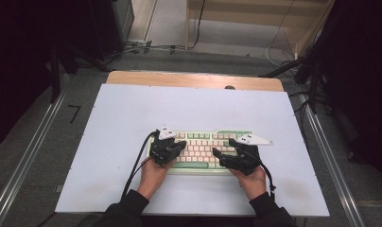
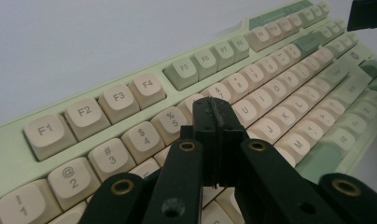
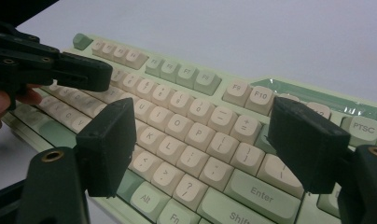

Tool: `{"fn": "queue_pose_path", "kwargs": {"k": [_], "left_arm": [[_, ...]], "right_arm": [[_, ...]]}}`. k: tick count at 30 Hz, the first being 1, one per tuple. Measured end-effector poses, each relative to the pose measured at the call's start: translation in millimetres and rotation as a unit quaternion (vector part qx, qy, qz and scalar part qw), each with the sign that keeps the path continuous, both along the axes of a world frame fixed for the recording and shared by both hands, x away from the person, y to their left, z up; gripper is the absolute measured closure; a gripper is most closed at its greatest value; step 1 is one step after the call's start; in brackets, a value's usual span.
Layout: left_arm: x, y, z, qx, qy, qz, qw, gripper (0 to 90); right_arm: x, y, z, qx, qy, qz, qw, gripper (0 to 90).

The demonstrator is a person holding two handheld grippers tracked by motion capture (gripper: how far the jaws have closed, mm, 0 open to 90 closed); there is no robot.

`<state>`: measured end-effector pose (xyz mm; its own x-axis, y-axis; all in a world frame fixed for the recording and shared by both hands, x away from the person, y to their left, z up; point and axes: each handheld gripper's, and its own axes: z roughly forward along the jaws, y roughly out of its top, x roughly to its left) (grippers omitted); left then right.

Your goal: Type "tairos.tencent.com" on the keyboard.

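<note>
A pale green keyboard (image 1: 203,137) with cream keys lies on the white mat, in front of both hands. My left gripper (image 1: 181,144) is shut with nothing in it. Its joined jaw tips (image 2: 214,112) hover just over the number row, near the 6 key of the keyboard (image 2: 270,70). My right gripper (image 1: 223,147) is open above the right half. In the right gripper view, my right gripper (image 3: 207,144) straddles the punctuation keys of the keyboard (image 3: 186,116), beside Enter. Farther off there, the left gripper (image 3: 84,74) shows with a fingertip of the hand behind it.
The white mat (image 1: 132,118) covers most of a wooden table (image 1: 194,79). Metal rails (image 1: 33,146) run along both sides. Cables (image 1: 146,47) lie on the floor beyond the far edge, beside a wooden shelf frame (image 1: 255,19).
</note>
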<state>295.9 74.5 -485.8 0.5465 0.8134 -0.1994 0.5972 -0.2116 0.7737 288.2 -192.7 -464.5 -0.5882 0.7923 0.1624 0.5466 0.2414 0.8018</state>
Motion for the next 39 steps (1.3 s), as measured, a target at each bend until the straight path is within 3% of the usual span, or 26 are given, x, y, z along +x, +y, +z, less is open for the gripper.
{"fn": "queue_pose_path", "kwargs": {"k": [23,28,31,34,37,39], "left_arm": [[4.6,-1.7,-2.2,0.003,0.017,0.001,0.9999,90.0],[2.4,-9.4,0.1,0.043,0.012,-0.013,0.9989,90.0],[0.0,-6.9,5.0,0.02,0.0,-0.015,0.9997,89.3],[-1.3,-0.5,11.3,-0.009,-0.012,-0.007,0.9999,73.8],[-2.5,5.3,14.6,-0.015,-0.023,0.006,0.9996,61.8],[-1.6,9.0,15.0,-0.022,-0.016,0.014,0.9995,53.0]], "right_arm": [[-0.3,-0.4,0.4,0.002,0.001,0.0,1.0,23.4],[-0.4,0.2,0.2,0.001,0.001,0.002,1.0,23.6],[-1.1,0.6,0.6,0.002,0.001,0.002,1.0,23.6],[-1.0,-0.1,0.8,0.003,0.001,0.001,1.0,23.6],[-0.6,-0.3,0.5,0.002,0.001,0.001,1.0,23.6],[-0.9,-0.1,0.7,0.003,0.001,0.001,1.0,23.6]]}}
